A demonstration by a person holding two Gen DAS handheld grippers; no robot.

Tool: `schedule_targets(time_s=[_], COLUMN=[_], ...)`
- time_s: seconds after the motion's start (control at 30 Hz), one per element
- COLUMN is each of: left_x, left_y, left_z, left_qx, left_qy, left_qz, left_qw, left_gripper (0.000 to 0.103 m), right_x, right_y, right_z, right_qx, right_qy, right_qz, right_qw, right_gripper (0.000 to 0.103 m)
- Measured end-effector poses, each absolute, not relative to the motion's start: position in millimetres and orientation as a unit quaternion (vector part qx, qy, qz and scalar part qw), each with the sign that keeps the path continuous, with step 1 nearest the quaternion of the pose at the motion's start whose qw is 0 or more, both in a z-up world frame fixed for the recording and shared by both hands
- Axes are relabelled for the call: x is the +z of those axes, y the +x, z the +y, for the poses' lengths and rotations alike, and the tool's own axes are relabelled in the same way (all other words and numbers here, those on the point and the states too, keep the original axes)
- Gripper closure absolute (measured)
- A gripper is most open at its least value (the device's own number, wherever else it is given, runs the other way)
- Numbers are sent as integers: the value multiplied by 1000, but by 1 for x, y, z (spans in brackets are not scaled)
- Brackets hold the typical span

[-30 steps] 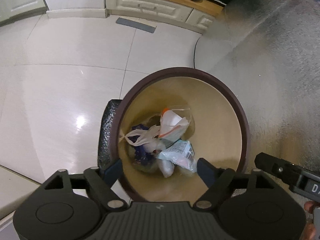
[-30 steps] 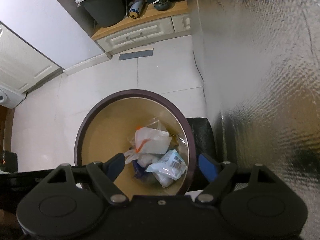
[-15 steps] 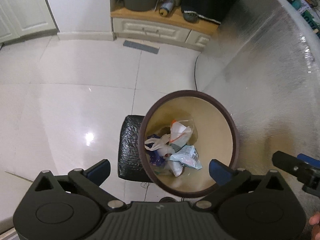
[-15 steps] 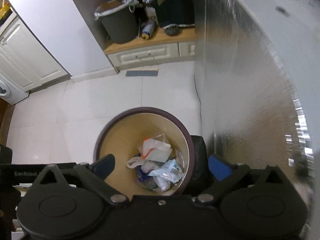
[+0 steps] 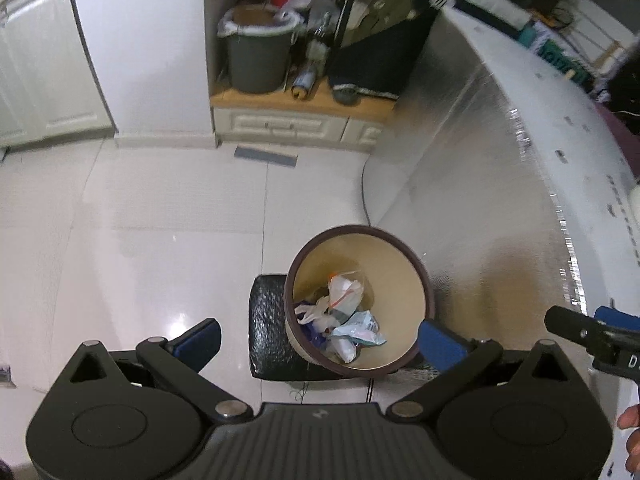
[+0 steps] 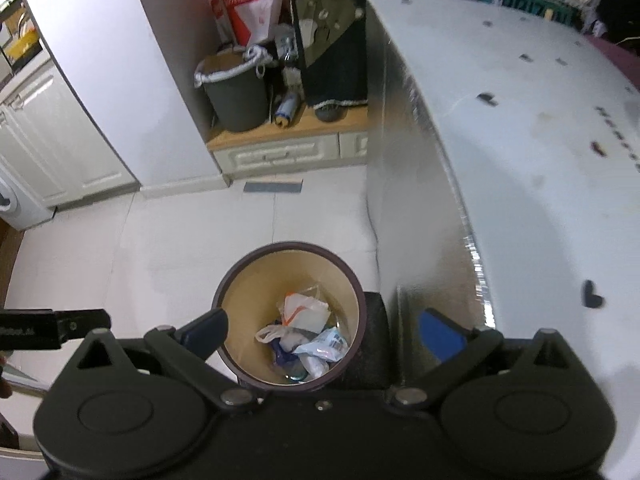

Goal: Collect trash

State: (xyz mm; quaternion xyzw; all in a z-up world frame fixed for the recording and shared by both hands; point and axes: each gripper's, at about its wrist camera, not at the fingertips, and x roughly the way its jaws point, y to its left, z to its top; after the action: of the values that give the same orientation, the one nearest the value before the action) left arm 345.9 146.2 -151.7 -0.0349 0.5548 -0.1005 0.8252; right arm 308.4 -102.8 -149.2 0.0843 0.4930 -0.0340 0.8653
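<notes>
On the pale tiled floor (image 5: 160,240), close against the shiny silver side of a big white appliance (image 6: 520,160), stands a round trash bin (image 5: 400,264) with a dark brown rim and a tan inside. At its bottom lies the trash (image 5: 340,320): a crumpled white plastic bag with an orange mark, a pale blue printed wrapper (image 6: 324,346), and some darker scraps under them (too jumbled to tell apart). A black textured pad (image 5: 266,332) sits on the floor touching the bin's outer wall. The left gripper (image 5: 318,334) hangs well above the bin, pointing steeply down, its two blue-tipped fingers spread wide with nothing between them; the bin's mouth shows in the gap, nearer the right-hand finger. The right gripper (image 6: 322,332) is likewise high over the bin with its fingers wide apart and empty, and the trash lies straight below the gap. Each gripper's black body pokes into the other's view at the edge. Farther off, a low cream drawer unit (image 5: 288,124) with a wooden top carries a grey bucket (image 6: 238,96), a lying can and a red-and-white bag (image 6: 240,4).
</notes>
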Motion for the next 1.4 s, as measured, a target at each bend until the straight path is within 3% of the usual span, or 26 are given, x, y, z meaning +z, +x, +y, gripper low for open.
schedule_targets(time_s=[0.67,1.4], left_x=[-27,4], left_y=[203,66], left_z=[126,74], left_qx=[-102,-73], left_qy=[-35,-15], left_qz=[457,402], left_qw=[883,913], left_gripper=[0,0], right_x=[-27,3], right_y=[173,42], right_z=[-134,-182], right_qx=[-35,-23], right_qy=[68,50], right_qz=[399,360], right_qw=[914,931], right_gripper=[0,0])
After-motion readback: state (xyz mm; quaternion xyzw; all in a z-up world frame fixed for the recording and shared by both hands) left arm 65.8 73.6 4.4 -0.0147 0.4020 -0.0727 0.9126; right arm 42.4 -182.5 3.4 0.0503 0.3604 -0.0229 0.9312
